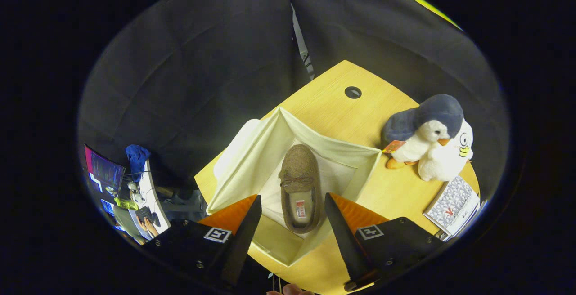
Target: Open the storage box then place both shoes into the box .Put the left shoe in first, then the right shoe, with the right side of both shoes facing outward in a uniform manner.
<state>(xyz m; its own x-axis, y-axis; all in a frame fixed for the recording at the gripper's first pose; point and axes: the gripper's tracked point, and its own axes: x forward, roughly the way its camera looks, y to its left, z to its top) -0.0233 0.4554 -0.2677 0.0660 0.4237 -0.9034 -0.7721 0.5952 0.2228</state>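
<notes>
My gripper (291,209) hangs open above a brown slipper (300,187) inside the cream storage box (252,160) on a wooden desk (333,106), black cloth behind.

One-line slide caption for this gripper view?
Open gripper poised above the opened storage box, one brown slipper lying inside between its fingers, plush penguin beside it.

Hand-held gripper (292,223): two long, wedge-shaped fingers (245,236) that taper to narrow tips, standing apart with a gap between them. Each finger is mounted on a dark, boxy block with flat faces. Each block carries one small square black-and-white coded marker (218,234) on its upper face. Small round screw heads (199,264) are set into the blocks near the finger roots. The right finger's root ends in a rounded metal piece.
</notes>
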